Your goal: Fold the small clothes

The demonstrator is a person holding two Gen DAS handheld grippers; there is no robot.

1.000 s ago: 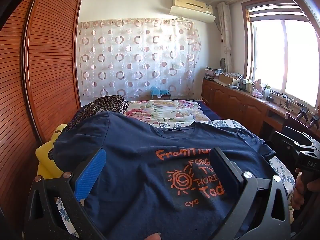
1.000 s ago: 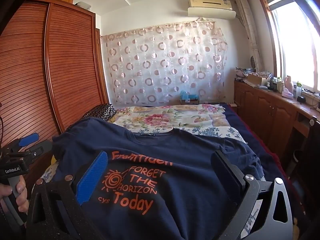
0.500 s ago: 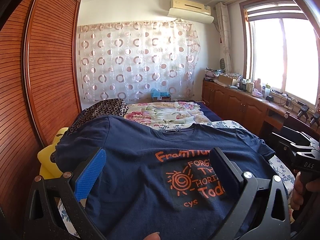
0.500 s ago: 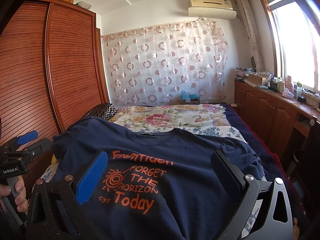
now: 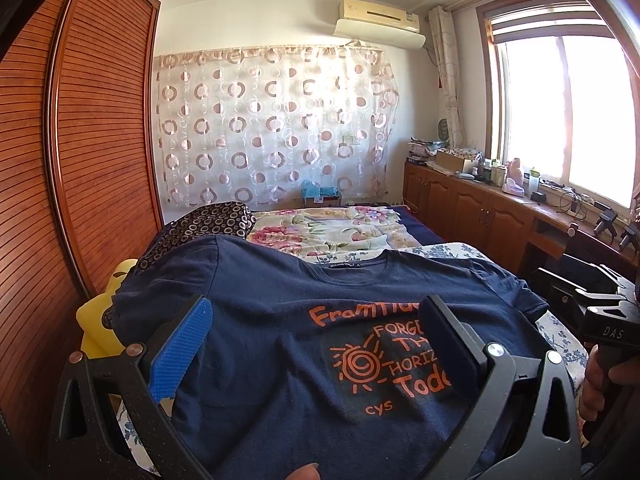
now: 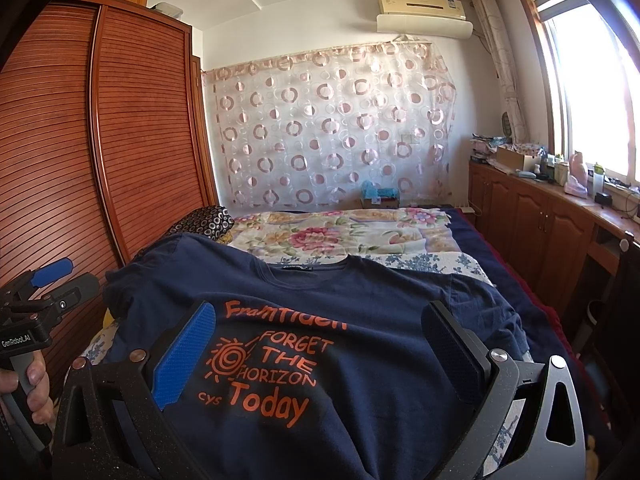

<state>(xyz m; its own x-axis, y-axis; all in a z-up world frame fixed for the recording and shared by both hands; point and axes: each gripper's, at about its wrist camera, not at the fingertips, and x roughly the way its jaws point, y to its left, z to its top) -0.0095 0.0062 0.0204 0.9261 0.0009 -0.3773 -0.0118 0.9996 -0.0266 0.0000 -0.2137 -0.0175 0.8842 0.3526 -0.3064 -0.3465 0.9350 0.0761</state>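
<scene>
Clearly no fold has been made yet: the shirt (image 6: 360, 340) lies spread face up on the bed (image 6: 432, 258), orange print readable, collar at 12 o'clock, hem toward the cameras. Both sleeves are out flat, one at 10 o'clock draped near the pillow (image 6: 206, 216), the other at 3 o'clock bunched a little at the bed edge. Some soft wrinkles across the chest, otherwise smooth.

Left gripper (image 5: 316, 344) hovers above the shirt's lower left part, fingers spread wide, nothing between them. Right gripper (image 6: 320, 344) does the same over the print, fingers wide apart, holding nothing. Neither set of pads clearly touches cloth; contact with the hem is below frame, cannot tell. Each view catches the other tool's handle with a hand (image 6: 32, 384) around it at the frame edge.

Progress judged: start of task, shirt laid out only. Left to do, likely: pinch sleeve or side edges, fold sides inward, then fold hem up to collar.

Outward: floral quilt (image 6: 340, 236) beyond the collar at 12 o'clock, wardrobe (image 6: 140, 140) at 9 o'clock, curtain (image 6: 332, 132) on the far wall, cabinets (image 6: 540, 220) under the window (image 6: 592, 80) at 3 o'clock. Yellow object (image 5: 100, 320) beside the bed at 9 o'clock, kind unclear.
</scene>
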